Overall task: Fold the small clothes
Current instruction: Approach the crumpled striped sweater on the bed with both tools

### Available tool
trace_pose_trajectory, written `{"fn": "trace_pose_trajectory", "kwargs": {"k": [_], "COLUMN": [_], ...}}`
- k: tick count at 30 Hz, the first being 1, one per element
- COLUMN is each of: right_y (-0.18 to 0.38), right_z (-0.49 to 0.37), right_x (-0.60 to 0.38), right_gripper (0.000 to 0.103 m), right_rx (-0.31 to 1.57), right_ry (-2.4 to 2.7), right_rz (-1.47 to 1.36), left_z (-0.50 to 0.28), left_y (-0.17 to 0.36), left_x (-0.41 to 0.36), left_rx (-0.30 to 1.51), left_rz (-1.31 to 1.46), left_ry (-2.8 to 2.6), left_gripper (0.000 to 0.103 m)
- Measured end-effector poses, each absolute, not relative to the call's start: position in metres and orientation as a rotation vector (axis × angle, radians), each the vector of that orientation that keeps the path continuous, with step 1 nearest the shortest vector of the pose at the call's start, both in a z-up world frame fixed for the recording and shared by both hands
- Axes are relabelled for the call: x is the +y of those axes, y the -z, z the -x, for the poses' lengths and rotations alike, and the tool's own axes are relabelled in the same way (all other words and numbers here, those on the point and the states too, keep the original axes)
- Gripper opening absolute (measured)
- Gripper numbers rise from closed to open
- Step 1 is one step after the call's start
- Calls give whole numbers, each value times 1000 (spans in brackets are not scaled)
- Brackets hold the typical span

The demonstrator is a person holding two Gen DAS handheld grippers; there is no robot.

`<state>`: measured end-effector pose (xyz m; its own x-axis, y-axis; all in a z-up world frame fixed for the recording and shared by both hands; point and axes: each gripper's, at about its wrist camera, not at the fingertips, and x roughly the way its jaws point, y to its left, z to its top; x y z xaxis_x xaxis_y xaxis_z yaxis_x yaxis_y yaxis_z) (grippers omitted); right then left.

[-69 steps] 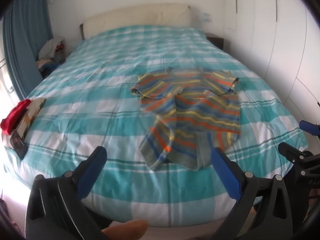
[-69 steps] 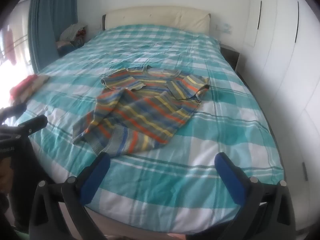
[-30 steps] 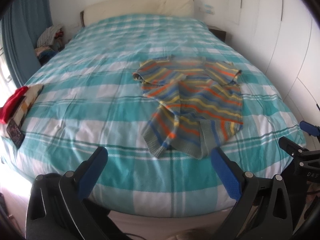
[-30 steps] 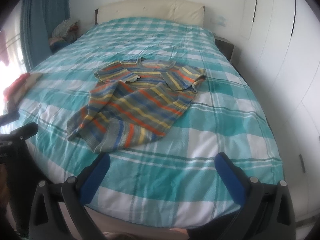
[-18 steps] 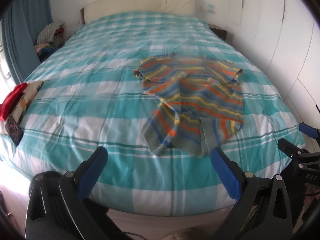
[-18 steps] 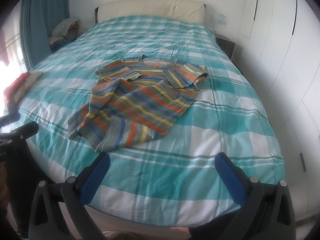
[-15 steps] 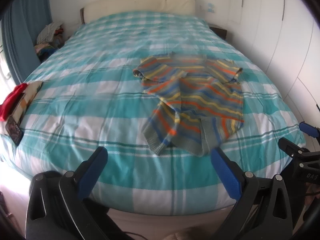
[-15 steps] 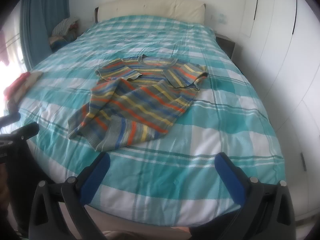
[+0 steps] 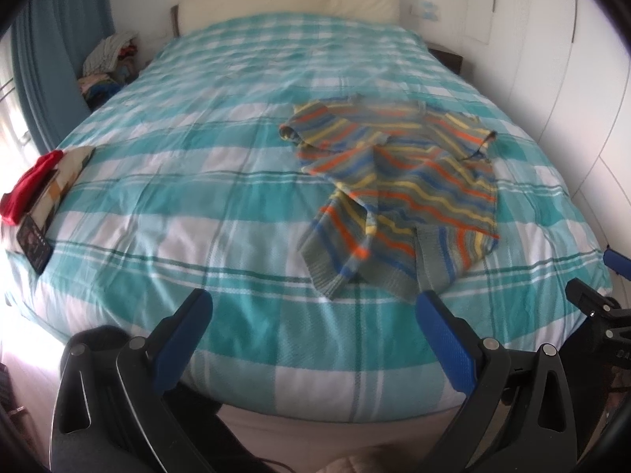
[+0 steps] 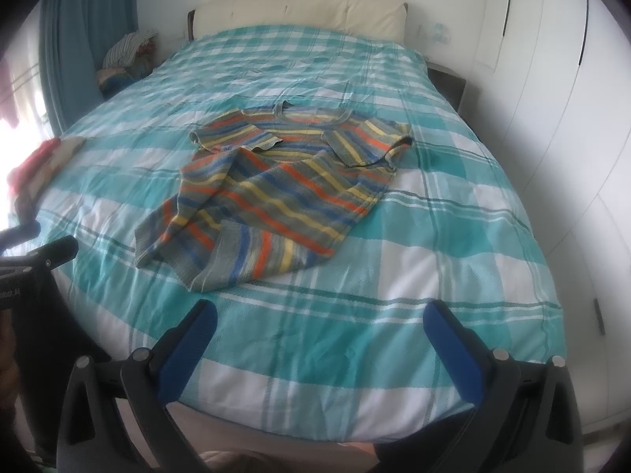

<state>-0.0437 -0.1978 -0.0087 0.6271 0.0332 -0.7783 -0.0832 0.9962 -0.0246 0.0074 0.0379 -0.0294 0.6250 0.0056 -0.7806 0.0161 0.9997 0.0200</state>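
Observation:
A small striped knit sweater (image 9: 398, 193) in orange, yellow, blue and grey lies crumpled on the teal checked bed (image 9: 197, 181), its hem toward me and one sleeve folded over. It also shows in the right wrist view (image 10: 276, 193). My left gripper (image 9: 311, 303) is open and empty above the bed's near edge, just short of the hem. My right gripper (image 10: 323, 315) is open and empty, also over the near edge (image 10: 355, 354), to the right of the sweater.
A stack of folded clothes with a red item (image 9: 35, 181) and a dark flat object (image 9: 35, 240) lies at the bed's left edge. A clothes pile (image 9: 110, 59) sits by the blue curtain. White wardrobes (image 10: 552, 79) line the right side.
Both grippers have drifted slightly closer to the bed and the sweater. The sweater has not moved, and both stay open.

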Motion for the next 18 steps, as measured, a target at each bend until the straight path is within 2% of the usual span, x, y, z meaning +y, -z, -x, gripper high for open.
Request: {"fn": "trace_pose_trajectory", "kwargs": {"k": [18], "right_y": [12], "right_z": [41], "right_x": [-196], "right_gripper": [103], "right_rx": [919], "right_ry": [-81], "right_rz": [55], "left_z": [-10], "left_y": [34], "left_x": [37], "left_rx": [916], "left_rz": [-33], "left_ry": [-2], "left_gripper": [103]}}
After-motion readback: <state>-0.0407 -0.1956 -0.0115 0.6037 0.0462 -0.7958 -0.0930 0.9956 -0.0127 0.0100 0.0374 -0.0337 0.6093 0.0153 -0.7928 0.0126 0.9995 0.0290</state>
